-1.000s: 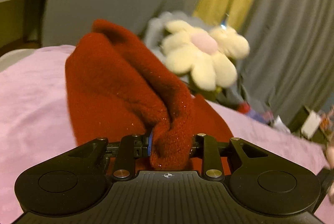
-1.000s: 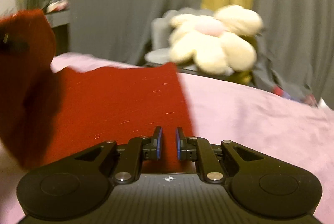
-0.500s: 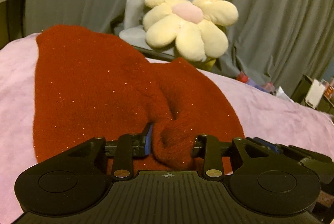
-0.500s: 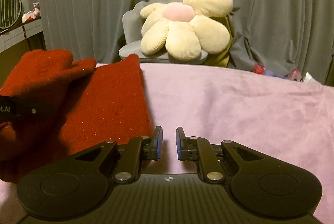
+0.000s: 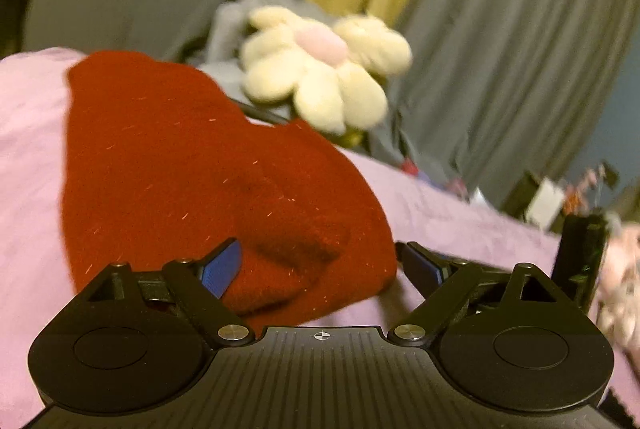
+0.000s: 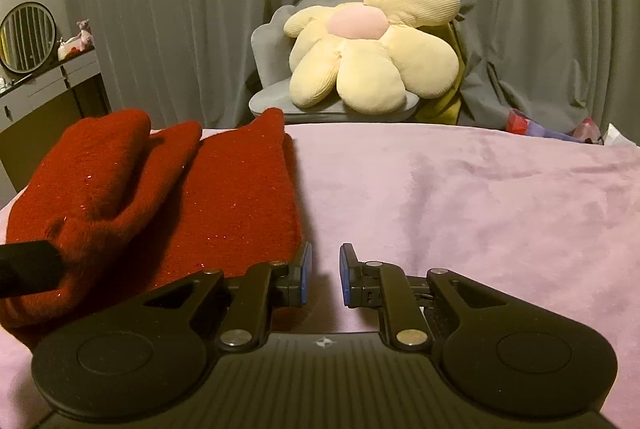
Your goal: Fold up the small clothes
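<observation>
A dark red knitted garment point(image 5: 192, 173) lies folded over on the pink blanket point(image 5: 28, 133). My left gripper point(image 5: 320, 265) is open wide, its jaws either side of the garment's near fold, which rests loose between them. In the right wrist view the same garment point(image 6: 224, 197) lies at the left, with a raised fold at its far left. My right gripper point(image 6: 323, 275) stands just right of the garment's near corner, over bare blanket point(image 6: 460, 197), jaws a small gap apart and empty. A black part of the left gripper point(image 6: 24, 265) shows at the left edge.
A cream flower-shaped cushion point(image 6: 372, 45) sits on a grey chair point(image 6: 272, 97) beyond the bed's far edge. Grey and yellow curtains hang behind. A dresser with a round mirror point(image 6: 28, 37) stands at the left. Small clutter point(image 5: 548, 197) lies at the far right.
My left gripper has opened and let go of the garment's fold, which now lies on the garment. My right gripper has stayed beside the garment's near corner.
</observation>
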Action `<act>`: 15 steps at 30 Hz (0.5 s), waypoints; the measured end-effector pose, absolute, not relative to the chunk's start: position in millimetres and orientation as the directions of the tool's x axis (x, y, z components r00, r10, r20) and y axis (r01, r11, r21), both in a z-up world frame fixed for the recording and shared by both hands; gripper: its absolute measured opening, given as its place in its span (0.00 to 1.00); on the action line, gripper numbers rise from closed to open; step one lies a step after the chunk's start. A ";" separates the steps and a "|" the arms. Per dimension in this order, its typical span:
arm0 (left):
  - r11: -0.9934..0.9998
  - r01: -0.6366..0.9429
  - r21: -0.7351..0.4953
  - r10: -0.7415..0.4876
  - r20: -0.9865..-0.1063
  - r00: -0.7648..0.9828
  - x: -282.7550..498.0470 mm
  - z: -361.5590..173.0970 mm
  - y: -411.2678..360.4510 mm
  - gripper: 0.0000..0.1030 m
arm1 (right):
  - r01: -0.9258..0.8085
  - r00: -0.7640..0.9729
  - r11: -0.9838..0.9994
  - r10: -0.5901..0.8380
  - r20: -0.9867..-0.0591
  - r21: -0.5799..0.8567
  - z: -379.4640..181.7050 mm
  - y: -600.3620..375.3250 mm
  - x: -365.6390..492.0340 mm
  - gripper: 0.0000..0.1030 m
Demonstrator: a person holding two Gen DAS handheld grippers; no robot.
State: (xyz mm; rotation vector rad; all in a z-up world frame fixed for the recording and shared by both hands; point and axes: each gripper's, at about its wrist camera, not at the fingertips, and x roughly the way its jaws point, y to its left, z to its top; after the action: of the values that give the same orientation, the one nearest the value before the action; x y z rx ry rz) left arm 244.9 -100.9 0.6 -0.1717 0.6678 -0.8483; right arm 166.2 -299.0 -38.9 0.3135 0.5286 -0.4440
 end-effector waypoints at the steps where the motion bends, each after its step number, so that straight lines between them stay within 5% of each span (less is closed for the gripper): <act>1: 0.679 0.611 -0.406 -0.729 -0.475 0.494 239.7 2.1 -94.0 0.89 | 0.481 0.774 0.859 -0.322 -0.545 0.176 -38.6 -299.5 166.1 0.14; 9: 0.907 0.309 -0.287 -0.422 -0.613 0.668 232.1 -11.9 -36.8 0.93 | 0.393 0.838 0.874 -0.210 -0.504 0.288 -17.0 -286.0 162.8 0.14; 15: 0.886 0.149 -0.438 -0.407 -0.586 0.701 256.3 -29.0 6.4 0.93 | 0.172 0.897 0.903 0.022 -0.442 0.394 18.5 -262.2 191.6 0.42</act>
State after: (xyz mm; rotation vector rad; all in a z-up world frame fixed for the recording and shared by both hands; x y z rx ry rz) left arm 256.3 6.4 -29.0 -0.3760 0.7333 -0.3178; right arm 191.6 -262.2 18.5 0.4414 0.4557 -0.0802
